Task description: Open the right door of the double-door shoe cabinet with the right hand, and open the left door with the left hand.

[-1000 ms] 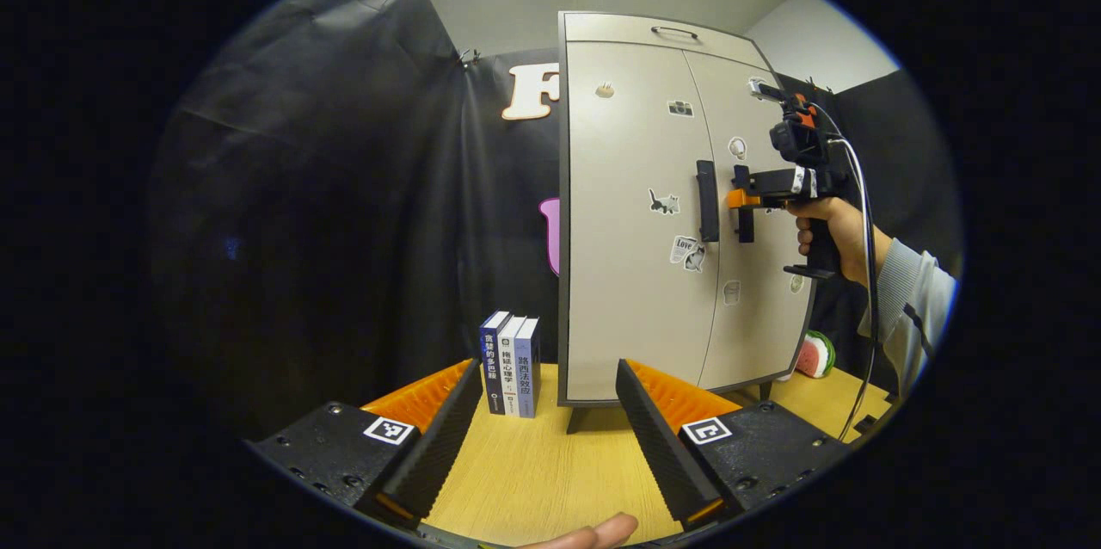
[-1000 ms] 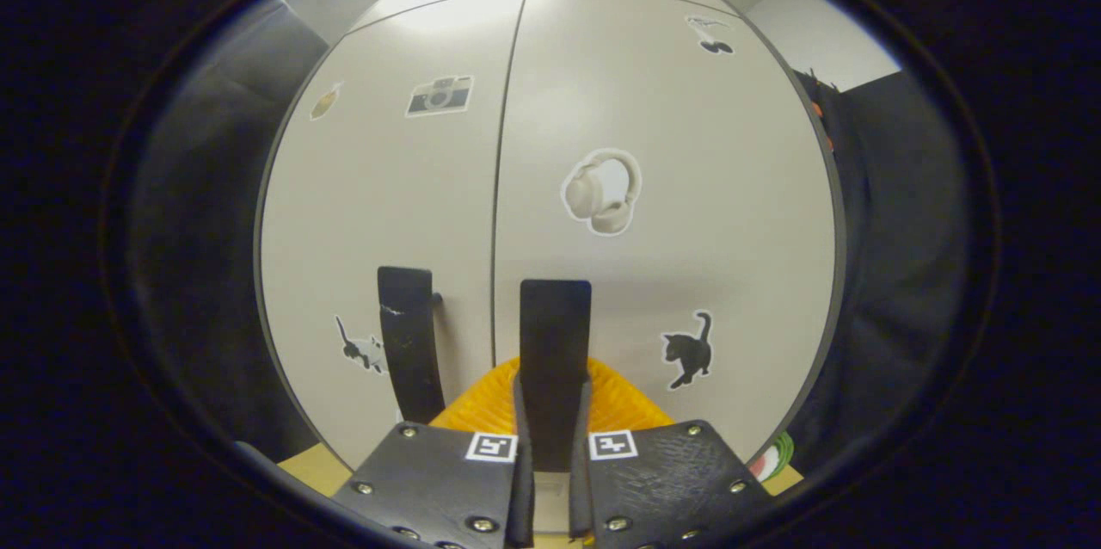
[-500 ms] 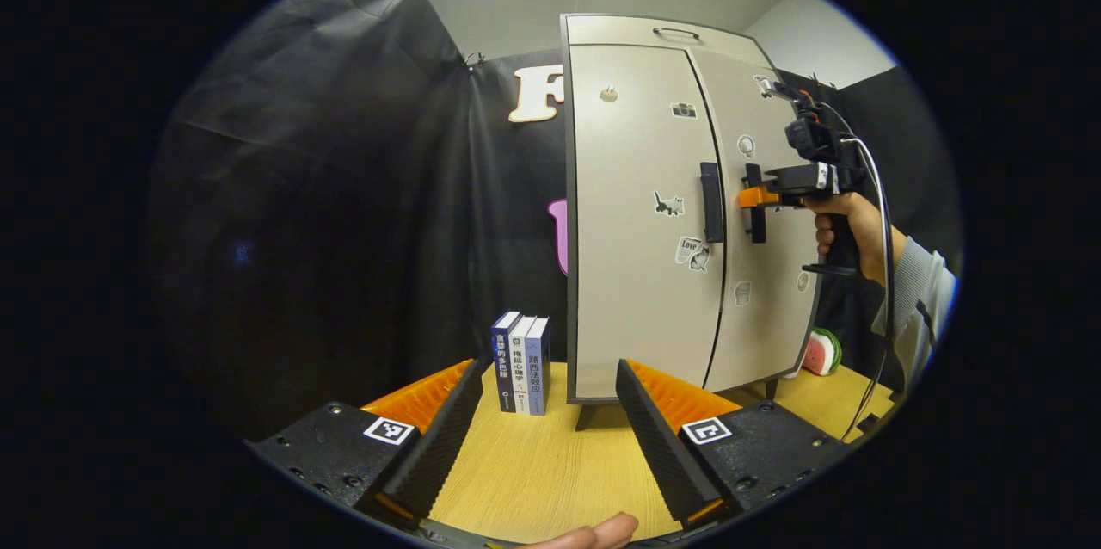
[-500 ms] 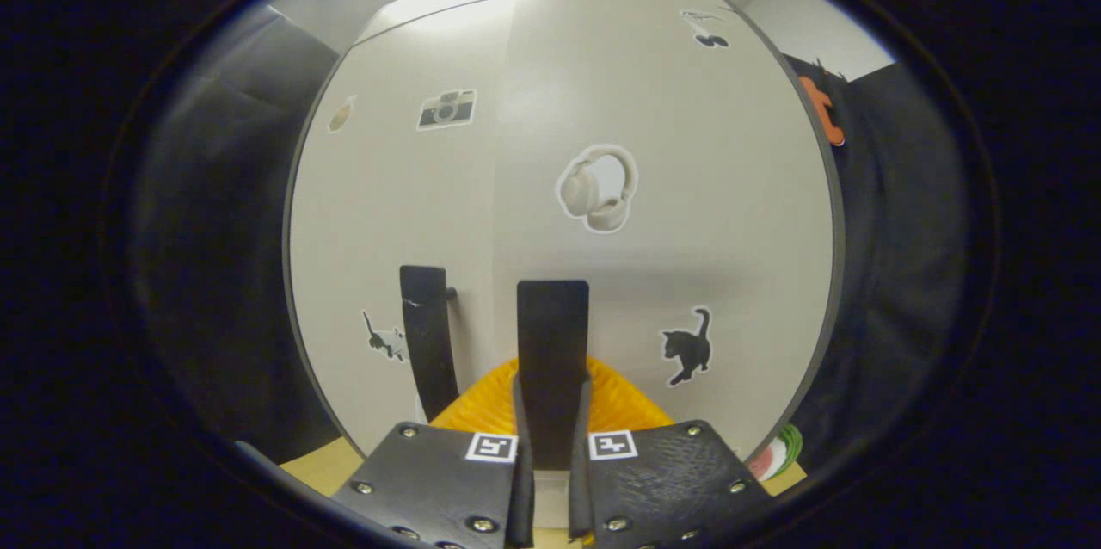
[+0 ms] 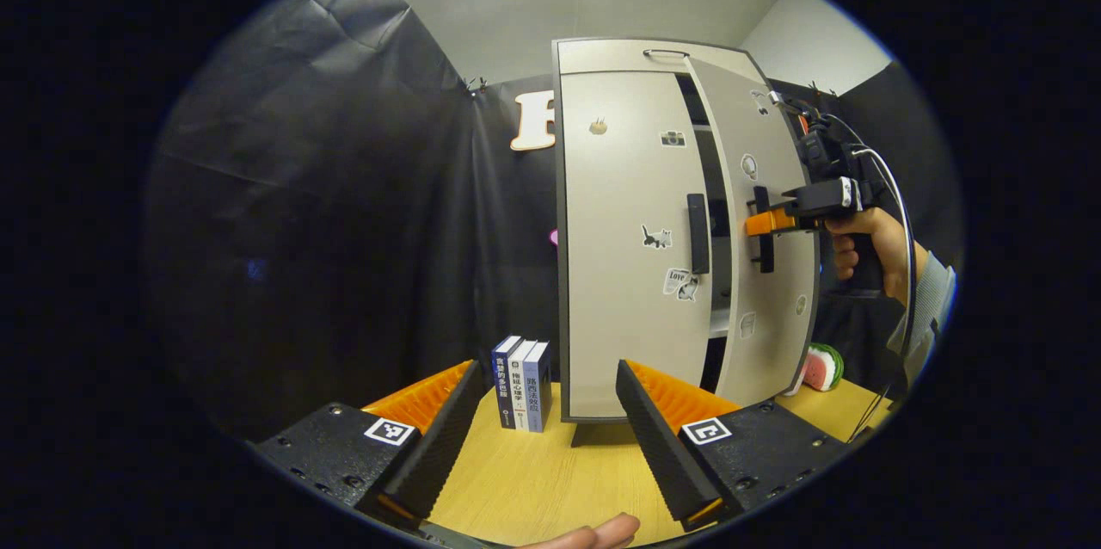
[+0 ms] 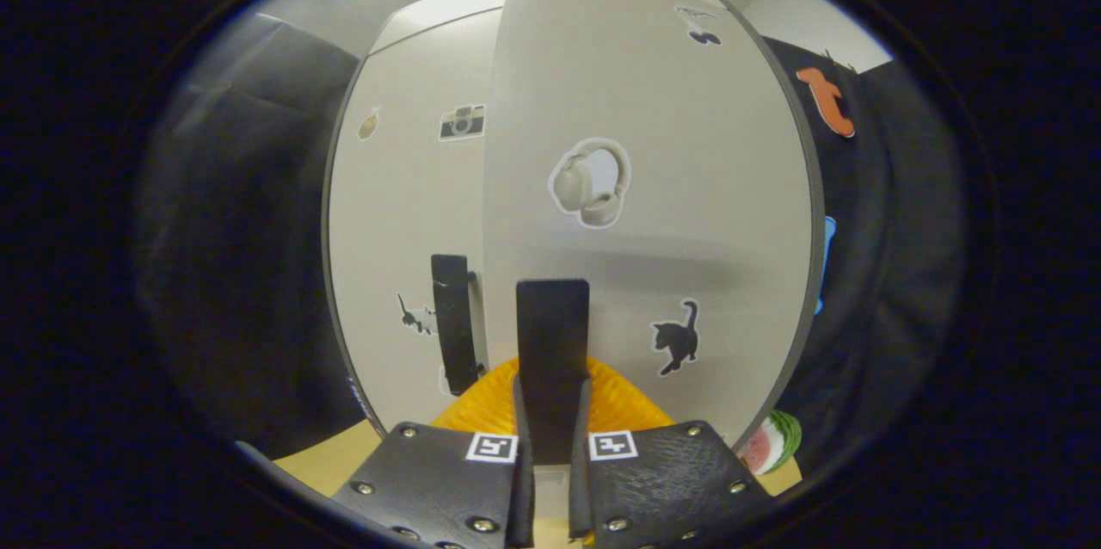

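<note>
Right gripper [image 6: 550, 480] clamped on the black vertical bar handle [image 6: 552, 360] of the pale grey right door [image 6: 688, 213], which stands ajar

Left gripper [image 5: 546, 437] hangs with fingers wide apart over the light wooden tabletop [image 5: 550, 480], well short of the closed left door [image 5: 619, 239] and its black handle [image 5: 698, 221]; three upright books [image 5: 522, 370] stand just left of the grey double-door shoe cabinet [image 5: 602, 54]
</note>
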Action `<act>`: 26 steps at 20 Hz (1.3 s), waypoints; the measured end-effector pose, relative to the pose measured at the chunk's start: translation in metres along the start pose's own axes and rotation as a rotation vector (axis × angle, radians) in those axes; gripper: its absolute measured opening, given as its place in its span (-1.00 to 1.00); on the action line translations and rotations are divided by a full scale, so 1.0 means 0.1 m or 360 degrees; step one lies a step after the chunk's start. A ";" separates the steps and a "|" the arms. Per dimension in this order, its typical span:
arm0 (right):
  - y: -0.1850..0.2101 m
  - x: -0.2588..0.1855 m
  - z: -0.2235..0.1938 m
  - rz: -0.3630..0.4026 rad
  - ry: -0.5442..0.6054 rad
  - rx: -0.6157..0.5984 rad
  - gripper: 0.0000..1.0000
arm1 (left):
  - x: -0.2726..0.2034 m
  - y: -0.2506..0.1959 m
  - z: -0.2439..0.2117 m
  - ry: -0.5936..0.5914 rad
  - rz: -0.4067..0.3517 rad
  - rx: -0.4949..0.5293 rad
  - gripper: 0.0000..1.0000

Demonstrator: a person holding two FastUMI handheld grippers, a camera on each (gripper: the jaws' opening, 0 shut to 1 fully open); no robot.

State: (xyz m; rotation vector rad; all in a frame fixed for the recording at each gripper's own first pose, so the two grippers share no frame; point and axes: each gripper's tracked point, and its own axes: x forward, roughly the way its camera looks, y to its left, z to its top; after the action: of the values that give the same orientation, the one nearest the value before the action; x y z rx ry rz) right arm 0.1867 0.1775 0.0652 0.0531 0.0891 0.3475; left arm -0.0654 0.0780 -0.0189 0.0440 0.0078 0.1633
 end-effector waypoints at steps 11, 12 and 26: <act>-0.14 -0.38 0.01 0.0123 0.0065 -0.0012 -0.69 | -0.03 -0.50 0.10 -0.0006 -0.0106 -0.0024 0.94; -0.16 -0.41 0.00 0.0135 0.0067 -0.0014 -0.68 | -0.04 -0.53 0.11 -0.0013 -0.0116 -0.0023 0.94; -0.48 -0.73 0.02 0.0104 0.0028 -0.0033 -0.70 | 0.00 -0.68 -0.10 0.0028 -0.0236 -0.0012 0.94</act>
State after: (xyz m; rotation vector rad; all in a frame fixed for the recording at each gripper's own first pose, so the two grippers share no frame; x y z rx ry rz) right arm 0.1348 0.1072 0.0698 0.0327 0.1015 0.4143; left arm -0.0548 0.0116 -0.0322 0.0344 0.0277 0.0154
